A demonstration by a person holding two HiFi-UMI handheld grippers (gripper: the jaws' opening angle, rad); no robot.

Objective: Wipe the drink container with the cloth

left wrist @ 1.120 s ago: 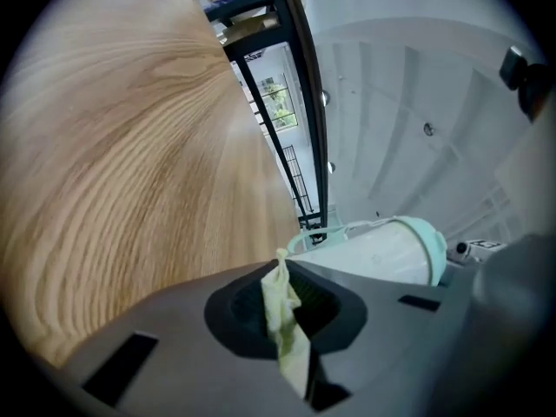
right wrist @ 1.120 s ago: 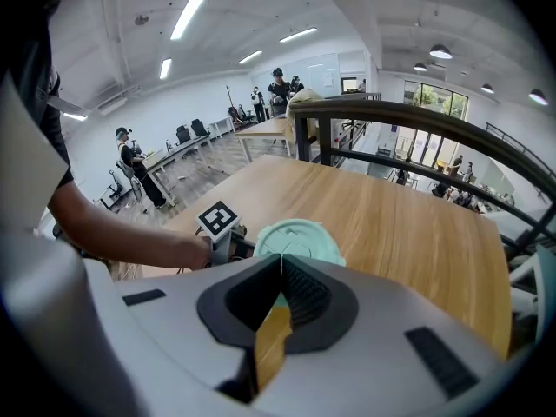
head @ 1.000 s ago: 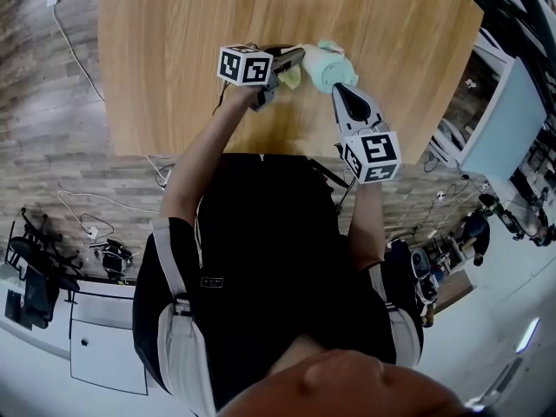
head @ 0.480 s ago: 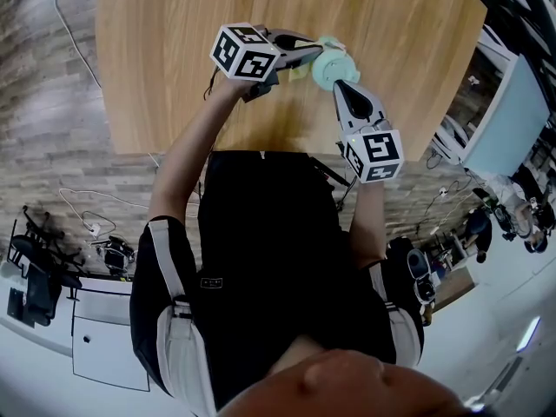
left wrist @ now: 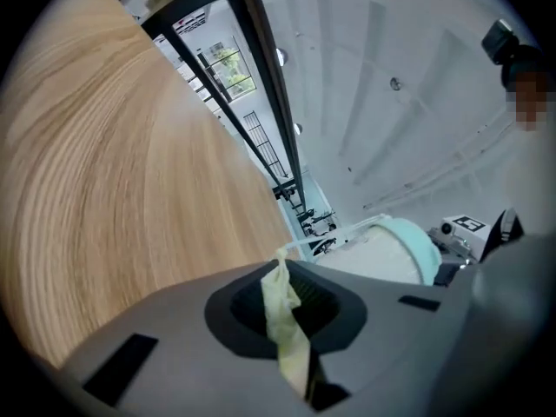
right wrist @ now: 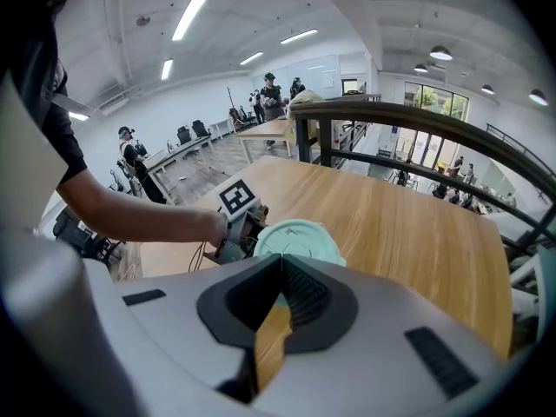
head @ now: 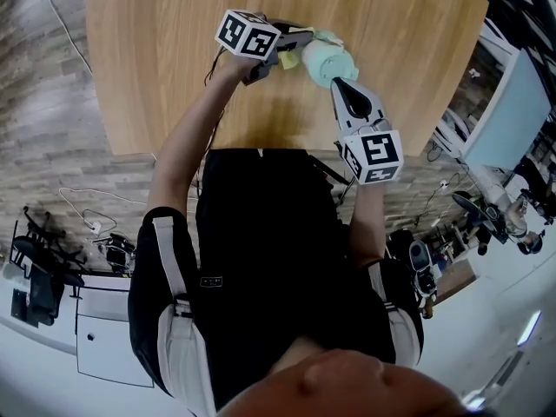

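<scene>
We see the bare wood-grain table (head: 156,76) lying open toward 9 o'clock of the drink container (head: 326,59), with its near edge at 6 o'clock. The container is a pale round cup with a smooth mint lid (right wrist: 300,237). The right gripper (head: 337,83) has its jaws almost together, pinching the lid's near rim. At the container's 9 o'clock, the left gripper (head: 295,40) has its jaws closed on a limp, crumpled yellow cloth (left wrist: 282,307).
</scene>
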